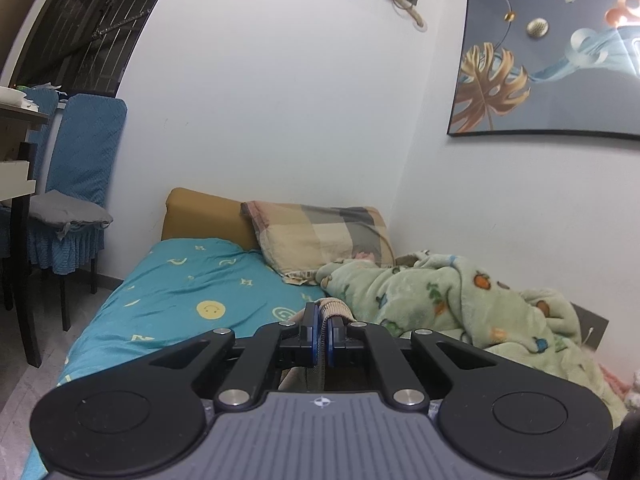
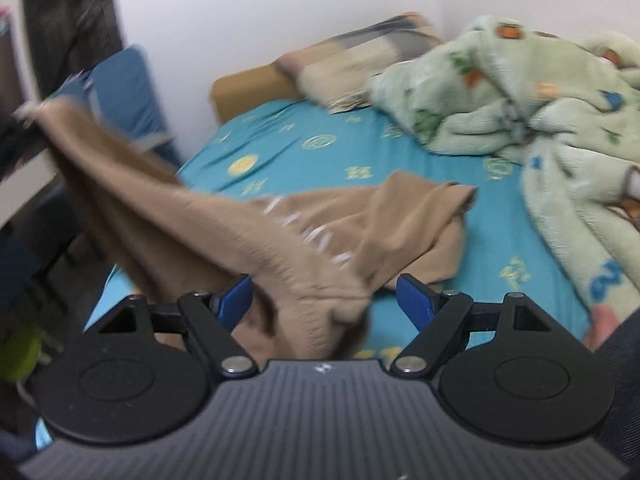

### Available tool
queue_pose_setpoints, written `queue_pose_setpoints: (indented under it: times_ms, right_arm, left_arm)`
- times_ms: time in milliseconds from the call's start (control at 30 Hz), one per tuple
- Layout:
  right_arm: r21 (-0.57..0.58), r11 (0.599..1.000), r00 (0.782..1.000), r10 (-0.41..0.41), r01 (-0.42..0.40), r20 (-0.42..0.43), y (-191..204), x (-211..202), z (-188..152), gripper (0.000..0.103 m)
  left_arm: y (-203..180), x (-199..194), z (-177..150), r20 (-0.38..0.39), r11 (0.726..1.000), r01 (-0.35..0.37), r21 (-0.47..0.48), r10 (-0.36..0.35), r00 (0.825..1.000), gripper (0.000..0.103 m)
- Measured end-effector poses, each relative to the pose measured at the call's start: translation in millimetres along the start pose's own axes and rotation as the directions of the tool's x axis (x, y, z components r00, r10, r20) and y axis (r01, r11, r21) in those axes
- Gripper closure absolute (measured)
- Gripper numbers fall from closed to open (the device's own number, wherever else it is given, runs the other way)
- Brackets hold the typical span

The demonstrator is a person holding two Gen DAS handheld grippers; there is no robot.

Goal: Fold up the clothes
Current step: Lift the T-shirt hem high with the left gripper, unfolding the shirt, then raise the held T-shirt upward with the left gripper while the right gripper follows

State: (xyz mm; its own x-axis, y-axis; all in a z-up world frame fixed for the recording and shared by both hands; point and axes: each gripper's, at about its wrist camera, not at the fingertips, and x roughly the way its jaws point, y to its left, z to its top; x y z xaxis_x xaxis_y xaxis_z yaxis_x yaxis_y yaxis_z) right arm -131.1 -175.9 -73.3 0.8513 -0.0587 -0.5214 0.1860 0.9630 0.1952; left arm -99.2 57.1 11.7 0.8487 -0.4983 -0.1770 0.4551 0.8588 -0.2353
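Note:
A tan knit garment point(image 2: 320, 236) with white lettering lies partly on the teal bed sheet point(image 2: 352, 152). One end of it is lifted toward the upper left of the right wrist view. My right gripper point(image 2: 326, 300) is open just above the bed. A bunched ribbed fold of the garment sits between its blue fingers point(image 2: 416, 300), and the right-hand pad stands apart from the cloth. My left gripper point(image 1: 324, 338) is shut on a ribbed tan edge of the garment point(image 1: 334, 307), which pokes up past the pads. It points almost level over the sheet point(image 1: 180, 280).
A crumpled green fleece blanket point(image 2: 540, 92) fills the right side of the bed, with a checked pillow point(image 1: 320, 236) at the head against the wall. Blue-covered chairs point(image 1: 80, 168) and a desk point(image 1: 16, 120) stand left of the bed. The bed's left edge drops to the floor.

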Motion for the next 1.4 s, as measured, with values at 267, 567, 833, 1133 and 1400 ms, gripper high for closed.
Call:
queue_pose_setpoints:
  times_ms: [267, 567, 833, 1133, 1400]
  right_arm:
    - [-0.059, 0.995, 0.996, -0.084, 0.082, -0.027, 11.6, 14.5, -16.3, 0.022]
    - [0.027, 0.984, 0.983, -0.177, 0.176, 0.04, -6.4, -8.1, -11.1, 0.021]
    - [0.038, 0.967, 0.957, -0.256, 0.253, 0.135, -13.1, -41.4, 1.3, 0.02]
    - [0.09, 0.983, 0.869, -0.186, 0.163, 0.458, -25.8, -139.1, 131.4, 0.02]
    - [0.061, 0.995, 0.686, -0.101, 0.083, 0.72, -26.7, -298.4, 245.6, 0.02]
  left_arm:
    - [3.5, 11.9, -2.8, -0.013, 0.997, -0.075, 0.021, 0.075, 0.997, 0.099]
    - [23.6, 4.9, -0.6, 0.013, 0.974, -0.208, -0.09, 0.21, 0.978, 0.099]
    - [18.1, -39.0, 5.4, 0.093, 0.94, -0.29, -0.182, 0.31, 0.946, 0.098]
    - [-32.9, -93.8, 96.1, 0.276, 0.95, -0.232, -0.208, 0.285, 0.918, 0.098]
    - [-131.2, -173.4, 250.9, 0.525, 0.982, -0.186, -0.041, 0.179, 0.832, 0.098]
